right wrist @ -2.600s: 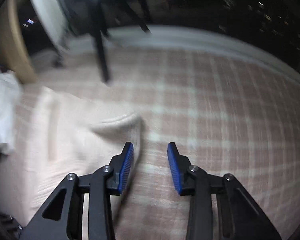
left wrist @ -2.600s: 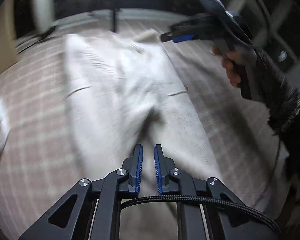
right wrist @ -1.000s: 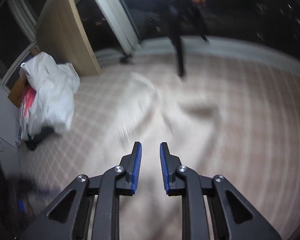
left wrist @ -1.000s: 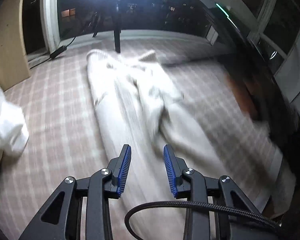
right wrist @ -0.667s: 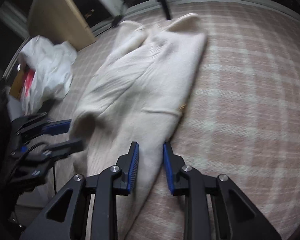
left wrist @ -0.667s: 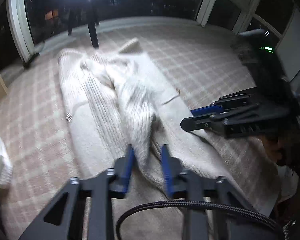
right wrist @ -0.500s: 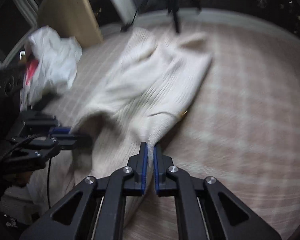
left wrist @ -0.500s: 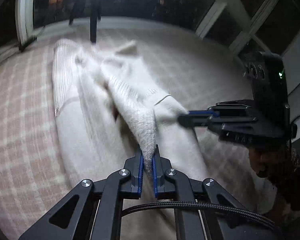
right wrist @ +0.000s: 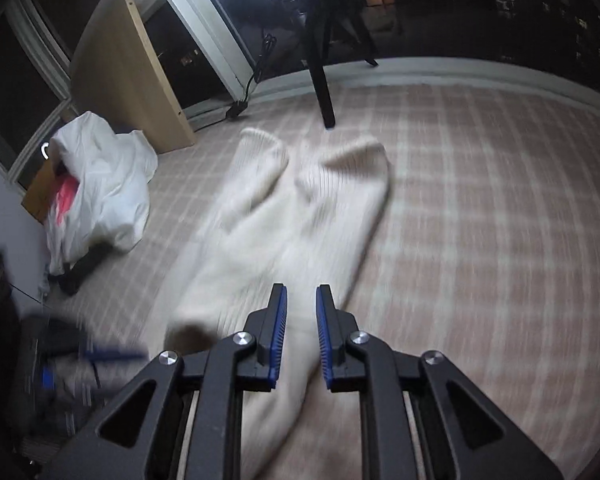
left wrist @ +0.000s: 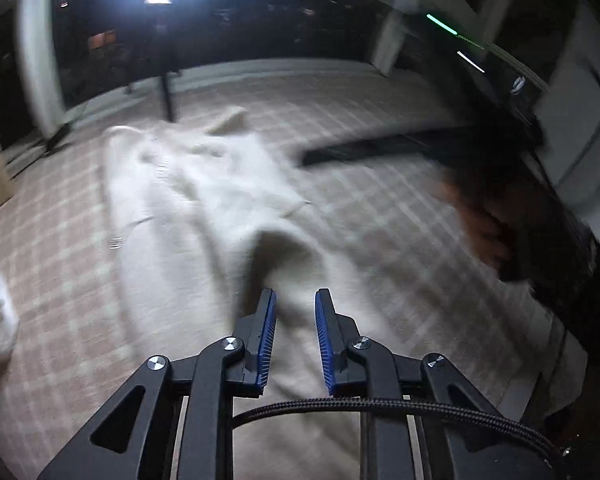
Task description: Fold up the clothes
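Sweater [right wrist: 300, 216], cream ribbed knit, lies stretched out on the checked carpet [right wrist: 480, 208], long axis running away from both cameras, two cuffed ends at the far side near a black stand leg [right wrist: 320, 84]. Left gripper [left wrist: 295, 308]: jaws a little apart and opening, cloth lies under and between them, blue pads not pressing on it. Right gripper [right wrist: 301, 304]: same, jaws slightly apart and opening over the near edge of the knit, nothing clamped. Right hand [left wrist: 484, 220] shows blurred in the left view.

Step, as I read it: release after pulling or laying the near part down, fold not finished, fabric bunched with a raised hump near the left jaws. Next move probably needs a fresh pinch on an edge or sleeve, lifted and carried across the body.

White bag [right wrist: 100, 188] with something pink inside sits left by a wooden board [right wrist: 128, 80]. No readable brands, labels or writing.
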### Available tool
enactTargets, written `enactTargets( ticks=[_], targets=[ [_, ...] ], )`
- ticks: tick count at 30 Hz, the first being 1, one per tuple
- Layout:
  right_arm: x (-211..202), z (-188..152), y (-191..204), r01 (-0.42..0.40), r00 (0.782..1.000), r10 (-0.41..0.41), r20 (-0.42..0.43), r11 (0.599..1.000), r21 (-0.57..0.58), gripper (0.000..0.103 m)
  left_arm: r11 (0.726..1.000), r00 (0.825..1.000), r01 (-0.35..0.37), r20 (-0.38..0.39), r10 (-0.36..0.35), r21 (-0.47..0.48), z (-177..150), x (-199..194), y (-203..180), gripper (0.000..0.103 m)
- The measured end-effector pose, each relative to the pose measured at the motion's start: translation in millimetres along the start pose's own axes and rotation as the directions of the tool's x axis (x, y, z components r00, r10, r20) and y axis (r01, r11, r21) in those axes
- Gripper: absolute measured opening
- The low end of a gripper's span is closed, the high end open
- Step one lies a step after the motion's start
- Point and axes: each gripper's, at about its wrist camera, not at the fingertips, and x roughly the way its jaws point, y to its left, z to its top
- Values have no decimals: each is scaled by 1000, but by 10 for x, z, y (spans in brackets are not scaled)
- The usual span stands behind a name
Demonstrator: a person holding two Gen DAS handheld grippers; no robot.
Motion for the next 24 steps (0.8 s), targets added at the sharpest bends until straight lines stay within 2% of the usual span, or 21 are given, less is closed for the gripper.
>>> enactTargets(
  ticks=[2, 4, 5, 7, 10, 12, 13, 15, 17, 19, 20, 22, 24],
  targets=[
    [235, 65, 82, -11, 999, 10, -36, 999, -43, 15, 1000, 997, 6, -73, -6, 0, -120, 257, -5, 19],
    [599, 65, 216, 54, 990, -67, -121, 993, -107, 15, 1000, 995, 10, -103, -10, 1, -188, 263, 22, 19],
    [596, 69, 248, 65, 989, -80, -121, 990, -123, 15, 1000, 993, 13, -114, -13, 1, -216, 241, 36, 19],
    [489, 90, 302, 71, 992, -84, -89, 987, -146, 15, 1000, 998, 5, -64, -6, -24, -199, -25, 113, 19],
    [385, 285, 424, -9, 1000, 6, -22, 992, -129, 15, 997, 999, -44, 18, 46, -58, -100, -316, 239, 19],
    [515, 402, 539, -52, 999, 50, -22, 989, -139, 15, 994, 995, -86, 49, 90, -69, 3, -354, 333, 19],
    [586, 459, 598, -76, 997, 73, -24, 987, -144, 15, 992, 994, -97, 44, 101, -76, 60, -309, 390, 19],
    [844, 446, 691, -112, 991, 101, -81, 983, -144, 15, 991, 994, -103, 15, 105, -81, 108, -172, 477, 19],
    [966, 290, 696, -56, 991, 34, -126, 983, -177, 15, 992, 991, -117, -65, 113, -58, 81, 56, 528, 20],
    [939, 189, 671, -42, 989, 12, -149, 979, -199, 15, 993, 994, -95, -57, 92, -65, 21, 47, 521, 20],
    [882, 229, 660, -48, 987, 20, -161, 983, -175, 15, 994, 995, -87, -55, 84, -61, 1, 7, 501, 20],
    [790, 392, 699, -60, 994, 43, -102, 985, -161, 15, 994, 997, -70, -46, 66, -80, -35, -55, 494, 20],
    [843, 636, 797, -21, 1000, 19, -9, 984, -178, 16, 993, 997, -61, -51, 56, -98, -63, -50, 495, 21]
  ],
)
